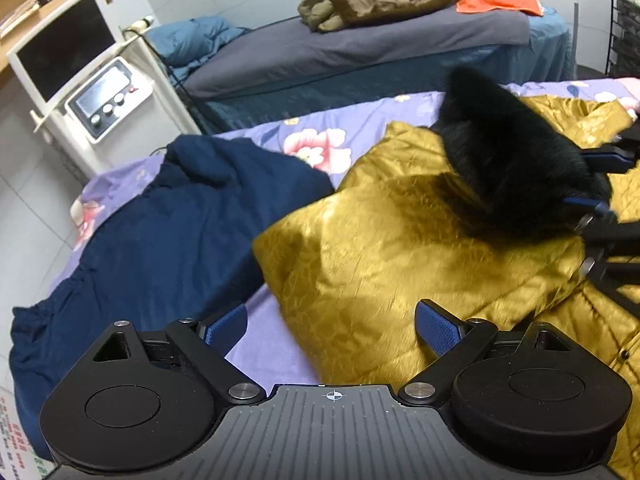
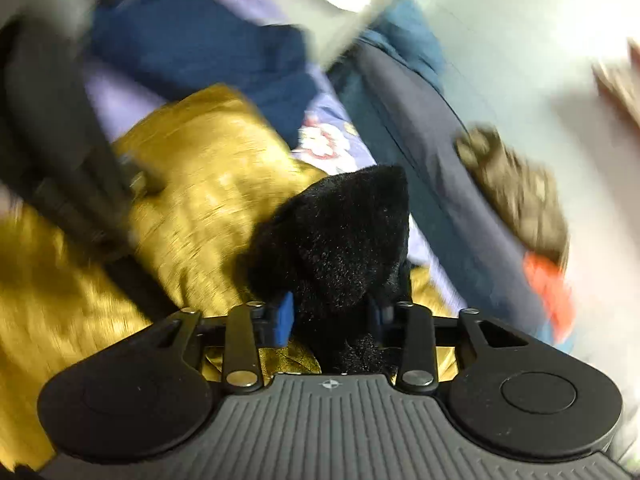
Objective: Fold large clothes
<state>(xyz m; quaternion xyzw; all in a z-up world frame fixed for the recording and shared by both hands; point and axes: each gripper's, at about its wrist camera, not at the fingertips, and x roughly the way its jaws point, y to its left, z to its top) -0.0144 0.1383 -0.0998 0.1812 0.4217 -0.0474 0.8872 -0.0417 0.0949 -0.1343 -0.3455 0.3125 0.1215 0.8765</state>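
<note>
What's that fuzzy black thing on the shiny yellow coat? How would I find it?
Find the purple flowered bedspread. On it lies the gold quilted coat, beside a navy garment. The black fur cuff is pinched by the right gripper; nothing else there is furry.

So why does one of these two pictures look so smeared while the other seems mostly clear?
Right wrist view: heavy motion blur streaks the gold jacket and the background; only the black fur collar, clamped in the right gripper, looks sharp. Left wrist view: mostly crisp, with fisheye bending at the edges, sheen on the gold fabric, slight blur around the collar; the left gripper is open.
</note>
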